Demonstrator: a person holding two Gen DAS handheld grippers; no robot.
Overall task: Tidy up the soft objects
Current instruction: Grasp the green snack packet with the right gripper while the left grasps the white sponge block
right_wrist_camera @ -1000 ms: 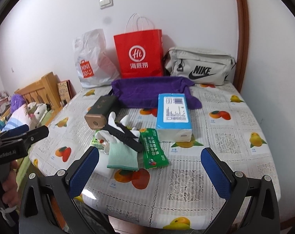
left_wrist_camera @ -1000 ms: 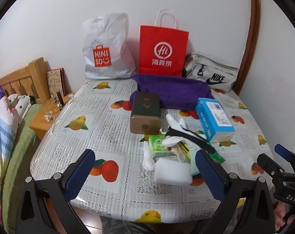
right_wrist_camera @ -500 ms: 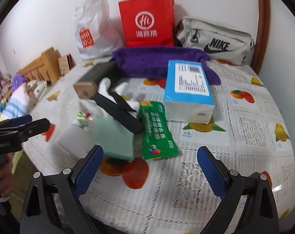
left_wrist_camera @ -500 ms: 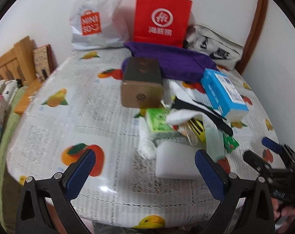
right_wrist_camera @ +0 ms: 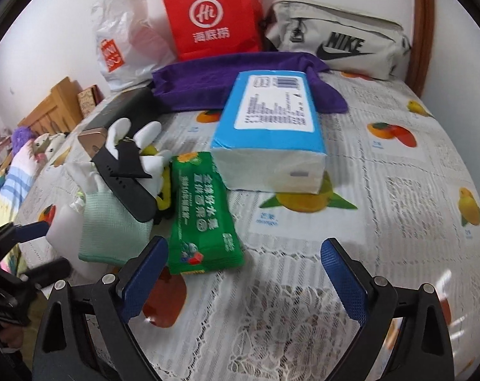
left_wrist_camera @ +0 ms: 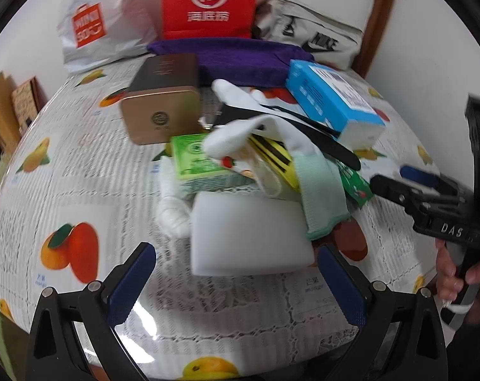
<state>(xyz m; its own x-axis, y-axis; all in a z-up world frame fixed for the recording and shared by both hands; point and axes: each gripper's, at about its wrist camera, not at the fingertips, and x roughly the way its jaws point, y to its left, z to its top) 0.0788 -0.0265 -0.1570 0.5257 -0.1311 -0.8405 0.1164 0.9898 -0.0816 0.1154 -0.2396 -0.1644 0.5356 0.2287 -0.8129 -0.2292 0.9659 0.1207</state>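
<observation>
Both my grippers, left (left_wrist_camera: 236, 281) and right (right_wrist_camera: 244, 281), hover fingers wide, empty, near the bench's (right_wrist_camera: 398, 171) piled soft goods (left_wrist_camera: 240, 158), ready to sort.

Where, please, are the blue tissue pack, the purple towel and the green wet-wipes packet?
blue tissue pack (right_wrist_camera: 273, 104): right wrist view, top label.
purple towel (right_wrist_camera: 195, 85): right wrist view, middle of cloth.
green wet-wipes packet (right_wrist_camera: 202, 212): right wrist view, printed front.

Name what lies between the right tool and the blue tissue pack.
Right wrist view: only bare fruit-print tablecloth between right tool and blue tissue pack.
</observation>
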